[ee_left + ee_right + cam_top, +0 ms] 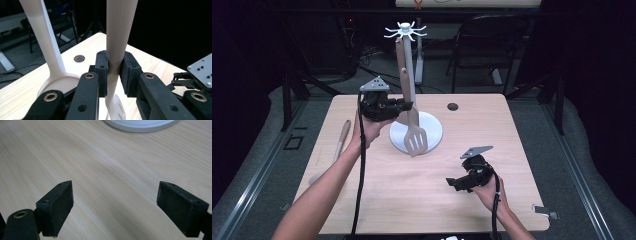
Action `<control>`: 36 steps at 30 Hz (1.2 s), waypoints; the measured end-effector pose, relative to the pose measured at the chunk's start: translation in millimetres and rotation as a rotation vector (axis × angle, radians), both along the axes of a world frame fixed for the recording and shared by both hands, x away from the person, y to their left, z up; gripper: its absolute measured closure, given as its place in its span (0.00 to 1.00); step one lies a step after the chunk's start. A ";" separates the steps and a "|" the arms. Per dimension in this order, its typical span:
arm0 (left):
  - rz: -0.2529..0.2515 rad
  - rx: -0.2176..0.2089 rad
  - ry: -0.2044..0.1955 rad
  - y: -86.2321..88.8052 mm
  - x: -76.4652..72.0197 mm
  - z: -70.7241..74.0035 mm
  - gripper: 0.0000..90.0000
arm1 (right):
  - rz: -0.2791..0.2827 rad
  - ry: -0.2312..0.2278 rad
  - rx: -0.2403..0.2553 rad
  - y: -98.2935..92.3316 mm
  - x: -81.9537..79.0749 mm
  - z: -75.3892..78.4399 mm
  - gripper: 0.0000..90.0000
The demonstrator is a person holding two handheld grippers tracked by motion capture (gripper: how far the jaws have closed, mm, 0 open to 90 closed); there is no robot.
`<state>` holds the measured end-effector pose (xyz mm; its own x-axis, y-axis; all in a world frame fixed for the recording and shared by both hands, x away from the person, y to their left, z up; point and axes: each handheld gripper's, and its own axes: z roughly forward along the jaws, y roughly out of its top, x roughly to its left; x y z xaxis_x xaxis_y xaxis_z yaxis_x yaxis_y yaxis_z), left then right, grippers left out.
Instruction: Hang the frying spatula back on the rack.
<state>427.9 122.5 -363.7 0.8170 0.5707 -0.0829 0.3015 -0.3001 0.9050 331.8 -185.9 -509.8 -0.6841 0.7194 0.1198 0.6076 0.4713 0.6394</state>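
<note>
A pale slotted spatula [416, 140] stands upright, head down, just over the white round base [432, 127] of a utensil stand whose hook crown [405, 31] rises at the table's back middle. My left gripper [404, 106] is shut on the spatula's handle [120, 25]; in the left gripper view [113, 72] both pads press on it. A second pale utensil [50, 50], seemingly a spoon, hangs beside it on the stand. My right gripper [452, 182] rests low over the table's front right, open [115, 207], with only bare wood between its pads.
A wooden spoon [341, 140] and a paler utensil [318, 176] lie near the table's left edge. A round hole [453, 106] sits in the tabletop behind the stand. A small metal piece [546, 211] hangs off the right front corner. A chair [487, 40] stands beyond the table.
</note>
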 end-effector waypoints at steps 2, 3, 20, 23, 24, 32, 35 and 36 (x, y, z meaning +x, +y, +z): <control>-0.006 0.004 -0.004 -0.9 1.8 2.4 0.86 | -0.003 -0.001 0.006 0.4 0.0 -0.5 0.15; -0.004 0.005 -0.006 -1.4 2.2 3.2 0.86 | -0.003 0.000 0.004 0.5 -0.1 -0.4 0.15; -0.014 0.014 -0.028 -7.1 12.8 15.4 0.86 | -0.001 -0.003 -0.005 -0.1 0.4 -0.7 0.15; -0.014 0.009 -0.031 -8.6 15.4 18.7 0.86 | -0.001 -0.003 -0.005 0.0 0.4 -0.8 0.15; -0.016 0.013 -0.033 -9.1 16.3 20.0 0.86 | -0.001 -0.003 -0.005 0.0 0.4 -0.8 0.15; -0.013 0.026 -0.038 -14.5 24.4 28.7 0.86 | -0.001 -0.004 -0.006 -0.3 0.6 -0.9 0.15; -0.014 0.036 -0.039 -18.4 28.5 32.6 0.86 | -0.001 -0.002 -0.008 -0.4 0.5 -1.0 0.15; -0.014 0.036 -0.039 -18.4 28.5 32.6 0.86 | -0.001 -0.002 -0.008 -0.4 0.5 -1.0 0.15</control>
<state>456.4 104.2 -331.1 0.8269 0.5615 -0.0302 0.2616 -0.3367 0.9046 332.3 -186.3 -510.8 -0.6837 0.7210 0.1128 0.6066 0.4756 0.6370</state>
